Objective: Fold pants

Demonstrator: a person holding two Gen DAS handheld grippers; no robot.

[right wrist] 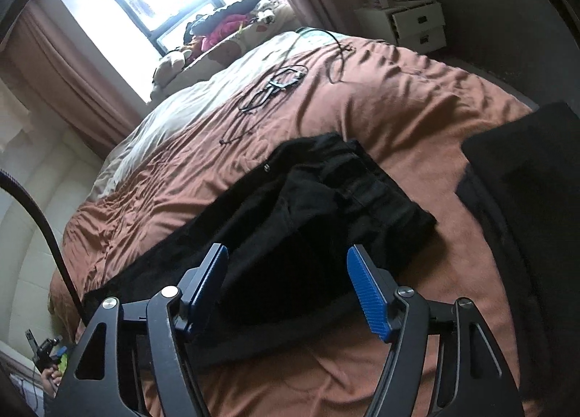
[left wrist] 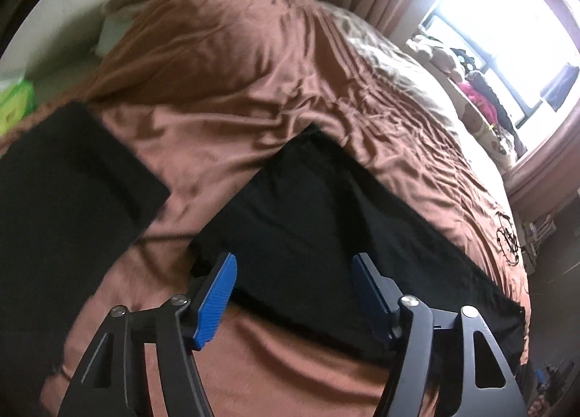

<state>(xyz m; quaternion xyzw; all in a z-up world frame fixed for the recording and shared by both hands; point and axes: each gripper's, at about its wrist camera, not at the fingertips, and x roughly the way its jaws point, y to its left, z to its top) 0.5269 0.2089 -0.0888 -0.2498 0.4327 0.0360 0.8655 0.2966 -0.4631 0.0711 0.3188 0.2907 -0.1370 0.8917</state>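
Note:
Black pants [left wrist: 326, 221] lie stretched across the brown bedspread [left wrist: 224, 98], leg end toward my left gripper. My left gripper [left wrist: 293, 268] hovers open over the leg end, holding nothing. In the right wrist view the pants [right wrist: 308, 221] show their rumpled waistband with a button. My right gripper [right wrist: 288, 264] is open just above the waist part, empty. A second black garment [left wrist: 61, 177] lies folded at the left; it also shows at the right edge of the right wrist view [right wrist: 525, 170].
Black cables [right wrist: 275, 87] lie on the bedspread beyond the pants. Plush toys and clothes [right wrist: 232, 29] pile along the window sill. A white drawer unit [right wrist: 417, 23] stands past the bed. A green pack [left wrist: 16, 101] sits at the left.

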